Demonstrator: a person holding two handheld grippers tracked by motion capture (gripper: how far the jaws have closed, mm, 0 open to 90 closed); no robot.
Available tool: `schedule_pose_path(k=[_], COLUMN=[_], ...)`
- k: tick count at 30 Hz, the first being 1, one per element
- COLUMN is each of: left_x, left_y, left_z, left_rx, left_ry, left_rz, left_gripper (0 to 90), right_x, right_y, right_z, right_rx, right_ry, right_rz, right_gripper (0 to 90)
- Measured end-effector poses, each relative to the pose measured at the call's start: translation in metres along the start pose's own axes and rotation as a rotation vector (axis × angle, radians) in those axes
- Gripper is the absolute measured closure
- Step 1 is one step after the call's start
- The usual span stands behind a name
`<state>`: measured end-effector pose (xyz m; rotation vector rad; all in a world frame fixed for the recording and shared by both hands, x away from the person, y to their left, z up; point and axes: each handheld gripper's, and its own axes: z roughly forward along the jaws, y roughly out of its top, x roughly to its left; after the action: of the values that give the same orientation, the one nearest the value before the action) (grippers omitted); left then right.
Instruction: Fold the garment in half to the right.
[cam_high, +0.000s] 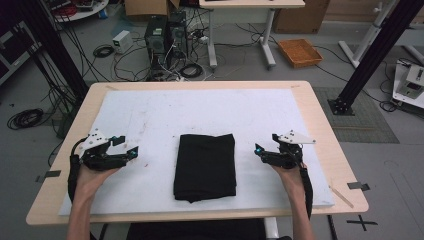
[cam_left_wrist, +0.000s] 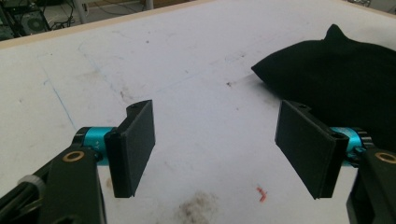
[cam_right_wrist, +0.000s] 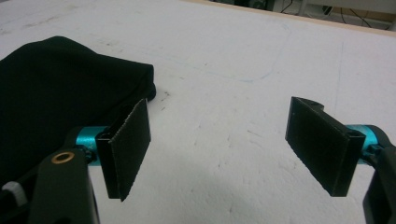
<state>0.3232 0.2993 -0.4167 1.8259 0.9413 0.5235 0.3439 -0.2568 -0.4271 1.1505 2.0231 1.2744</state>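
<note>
Folded black cloth (cam_high: 205, 166) lies flat mid-worktop on the white mat (cam_high: 150, 115), long axis running near-to-far, near edge slightly rumpled. Left tool (cam_high: 131, 148) sits left of it, well apart, jaws spread wide with nothing between, pointing right toward the cloth. Right tool (cam_high: 260, 149) sits right of the cloth, also apart from it, jaws wide and empty, pointing left. In the left gripper view the cloth (cam_left_wrist: 336, 79) shows beyond the right jaw; in the right gripper view it (cam_right_wrist: 56, 93) lies behind the left jaw. Mat stained, on a light wooden worktop (cam_high: 320, 115). Grey floor beyond with tangled cables (cam_high: 175, 65), computer towers (cam_high: 157, 35), an orange tray (cam_high: 300, 52).
</note>
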Motion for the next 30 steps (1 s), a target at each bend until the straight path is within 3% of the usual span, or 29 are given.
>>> schedule_pose_path(k=[2, 12, 30], left_x=[-0.0003, -0.0053, -0.0030], left_y=[-0.0012, 0.0002, -0.0038], left_z=[-0.0013, -0.0013, -0.0037], left_rx=[0.007, 0.012, 0.023], left_ry=[0.018, 0.014, 0.034], left_rz=[0.006, 0.028, 0.016], left_gripper=[28.7, 28.7, 28.7], right_x=[-0.0014, -0.0038, -0.0071], right_y=[-0.0006, -0.0029, -0.0067], right_z=[-0.0015, -0.0059, -0.0050], right_rx=[0.001, -0.003, 0.008], right_ry=[-0.004, -0.012, -0.010], right_rz=[0.007, 0.008, 0.020], right_gripper=[22.3, 22.3, 22.7])
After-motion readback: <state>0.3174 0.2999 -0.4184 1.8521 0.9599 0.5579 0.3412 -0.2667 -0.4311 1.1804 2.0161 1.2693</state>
